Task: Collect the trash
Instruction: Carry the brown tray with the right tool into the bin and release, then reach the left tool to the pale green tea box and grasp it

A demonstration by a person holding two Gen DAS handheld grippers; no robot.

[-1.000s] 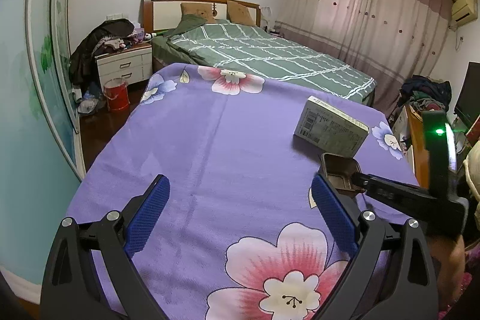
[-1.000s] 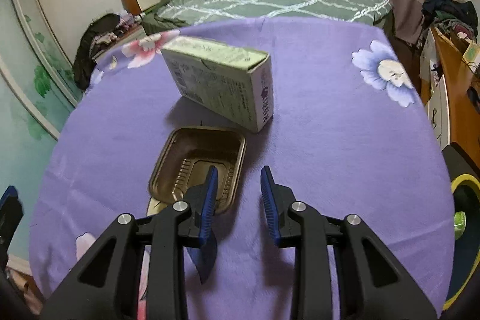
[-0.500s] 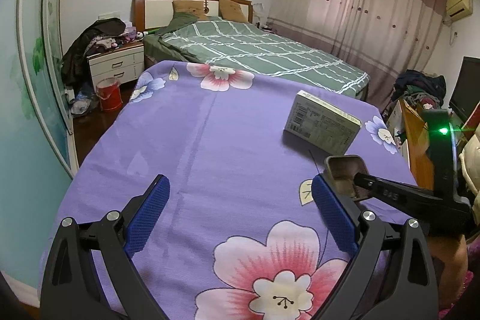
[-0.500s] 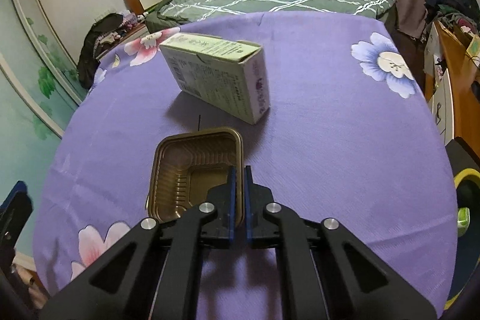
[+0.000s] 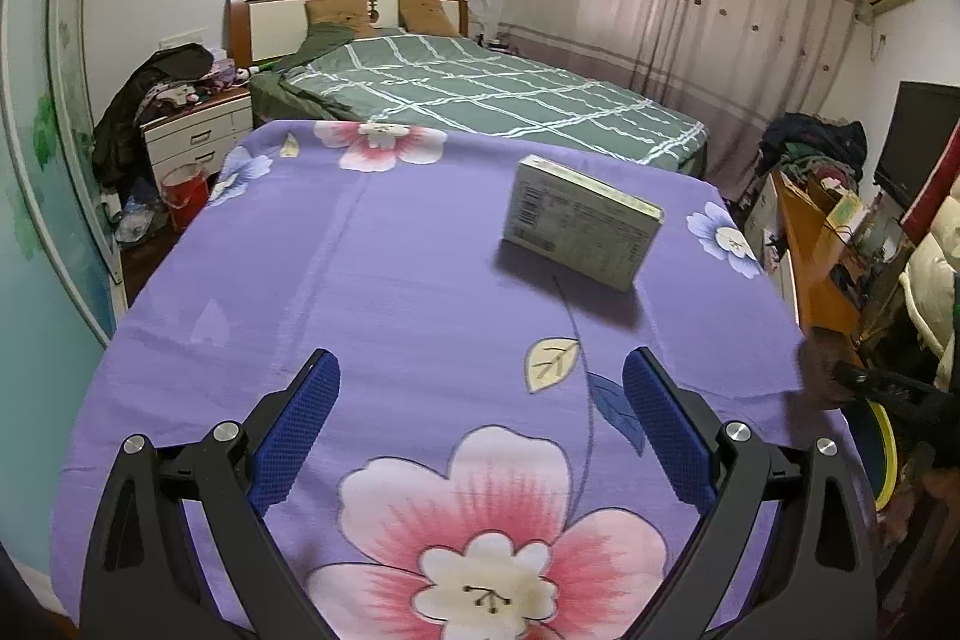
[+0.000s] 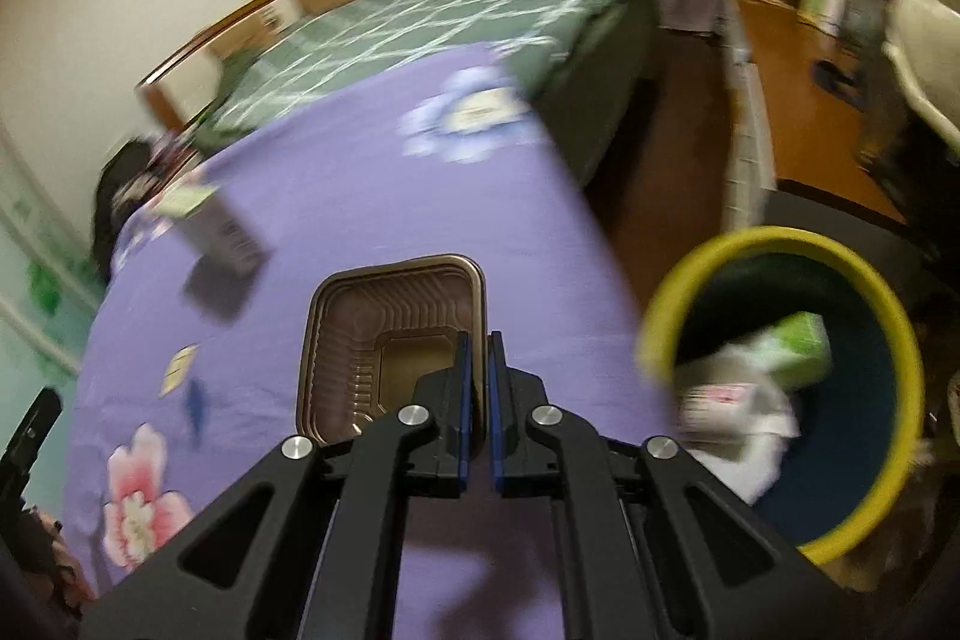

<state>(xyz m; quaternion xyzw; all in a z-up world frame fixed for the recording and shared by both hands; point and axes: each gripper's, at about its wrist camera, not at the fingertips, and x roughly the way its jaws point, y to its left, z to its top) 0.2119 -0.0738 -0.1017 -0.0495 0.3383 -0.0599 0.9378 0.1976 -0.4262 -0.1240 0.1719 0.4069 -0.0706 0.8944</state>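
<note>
My right gripper [image 6: 475, 370] is shut on the near rim of a brown plastic tray [image 6: 384, 334] and holds it in the air over the right side of the purple flowered cloth [image 6: 336, 196]. A yellow-rimmed bin [image 6: 786, 388] with white and green trash inside stands on the floor just right of the tray. A green-and-white carton [image 5: 579, 223] stands on the cloth; it also shows, blurred, in the right wrist view [image 6: 210, 220]. My left gripper [image 5: 480, 430] is open and empty above the cloth's near end. The right gripper [image 5: 882, 388] shows at the left wrist view's right edge.
A bed with a green checked cover [image 5: 480, 94] lies beyond the cloth. A wooden desk [image 5: 816, 250] with clutter stands to the right, close to the bin. A nightstand [image 5: 198, 139] and a red bucket [image 5: 183, 196] are on the left floor.
My right gripper closed on the tray's rim, lifted it off the cloth and swung it right towards the bin. The left gripper stayed open and shifted slightly.
</note>
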